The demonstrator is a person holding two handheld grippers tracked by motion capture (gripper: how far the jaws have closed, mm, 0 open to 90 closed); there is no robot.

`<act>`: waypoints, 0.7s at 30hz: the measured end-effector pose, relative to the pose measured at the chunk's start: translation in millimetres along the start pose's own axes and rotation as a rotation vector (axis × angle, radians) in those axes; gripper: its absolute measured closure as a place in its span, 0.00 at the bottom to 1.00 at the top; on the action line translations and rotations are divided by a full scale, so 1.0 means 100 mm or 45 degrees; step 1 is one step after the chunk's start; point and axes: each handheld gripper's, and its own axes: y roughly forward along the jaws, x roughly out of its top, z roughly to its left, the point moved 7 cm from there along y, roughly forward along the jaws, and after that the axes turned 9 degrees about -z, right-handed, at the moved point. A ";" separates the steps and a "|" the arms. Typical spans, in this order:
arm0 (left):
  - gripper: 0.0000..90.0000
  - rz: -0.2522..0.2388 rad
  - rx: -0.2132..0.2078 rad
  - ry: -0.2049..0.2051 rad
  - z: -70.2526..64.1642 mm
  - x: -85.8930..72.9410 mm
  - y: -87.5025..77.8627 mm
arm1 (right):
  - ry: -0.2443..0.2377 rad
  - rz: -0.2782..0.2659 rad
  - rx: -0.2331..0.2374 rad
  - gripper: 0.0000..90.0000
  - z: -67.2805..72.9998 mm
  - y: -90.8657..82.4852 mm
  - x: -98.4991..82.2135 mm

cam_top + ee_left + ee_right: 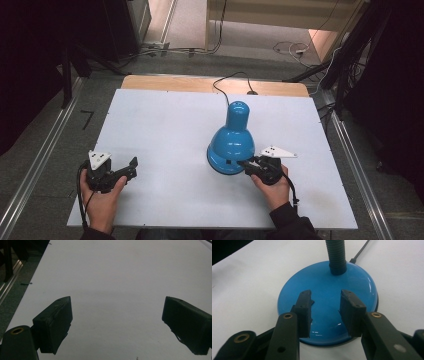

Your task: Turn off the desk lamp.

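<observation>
A blue desk lamp (232,136) stands on the white table (160,125), right of centre, its shade bent down over its base. In the right gripper view the round blue base (324,280) carries a black ribbed neck (336,255). My right gripper (245,167) (325,296) is open, its jaws a narrow gap apart just over the near part of the base, with nothing between them. My left gripper (132,168) (117,322) rests near the table's front left, jaws spread wide over bare tabletop.
The lamp's black cable (226,81) (361,250) runs from the base to the table's far edge. A wooden strip (200,82) borders the back. Metal rails (40,160) and dark floor flank the table.
</observation>
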 end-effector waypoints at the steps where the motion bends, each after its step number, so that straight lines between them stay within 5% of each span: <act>1: 0.11 0.001 0.001 0.000 0.00 0.00 0.00 | 0.006 0.001 0.001 0.65 -0.01 -0.01 0.00; 21: 0.11 0.000 0.000 0.001 0.00 0.00 0.00 | 0.031 -0.023 -0.027 0.55 -0.15 -0.16 0.04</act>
